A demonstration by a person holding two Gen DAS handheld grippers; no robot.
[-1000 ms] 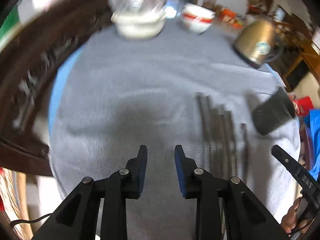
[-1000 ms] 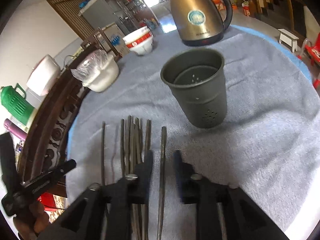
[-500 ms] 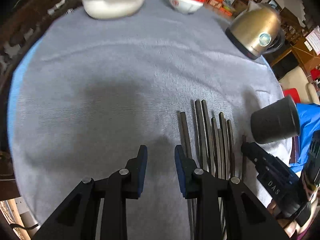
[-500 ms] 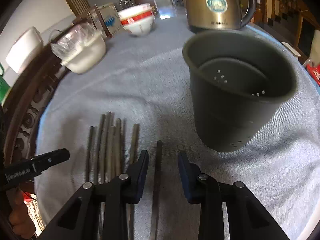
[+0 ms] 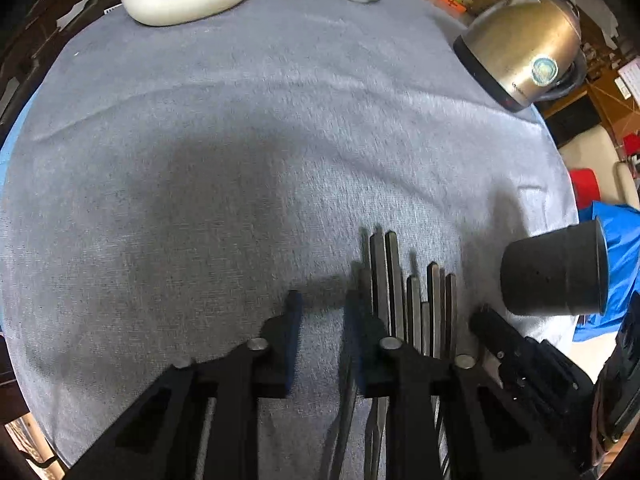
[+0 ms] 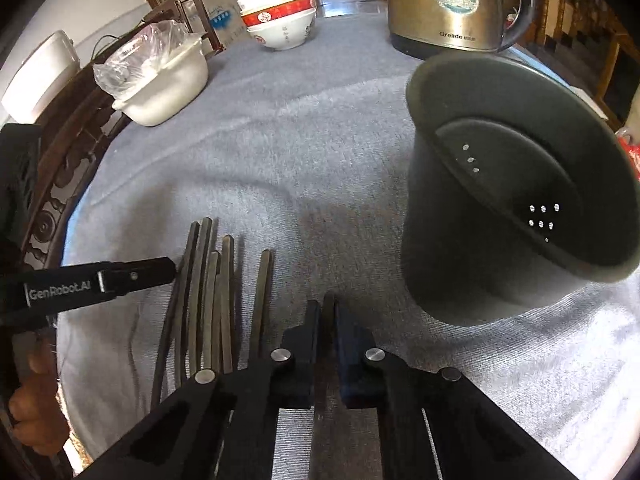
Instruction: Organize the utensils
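A cluttered room rings a round table (image 6: 320, 168) under a grey-blue cloth. The landmark is the dark perforated utensil cup (image 6: 508, 216), standing on the cloth with its mouth wide open to the right wrist camera.

Left of the cup, a row of dark, slender chopsticks (image 6: 212, 292) lies side by side, pointing away from the person. One single chopstick (image 6: 329, 308) sits apart, nearest the cup, and the right gripper (image 6: 327, 322) has its fingers clamped onto it; only a short tip pokes out beyond them.

The left gripper (image 5: 322, 320) hovers at the far side of the row from the cup, its fingers closing but with a clear gap; from the left wrist camera only bare cloth appears between them, and one finger overlaps the outermost stick.

Behind the cup stand a gold-coloured electric kettle (image 6: 448, 4), a stack of red-and-white bowls (image 6: 280, 20) and a white pot covered in plastic film (image 6: 160, 80).

This looks like the pick-up step, first stick secured. The next move probably calls for lifting it, tipping it upright and dropping it into the cup without nudging the cup.

The near ends of all the sticks are hidden beneath the gripper bodies, and motion blur smears the left fingers, so contact there is uncertain.
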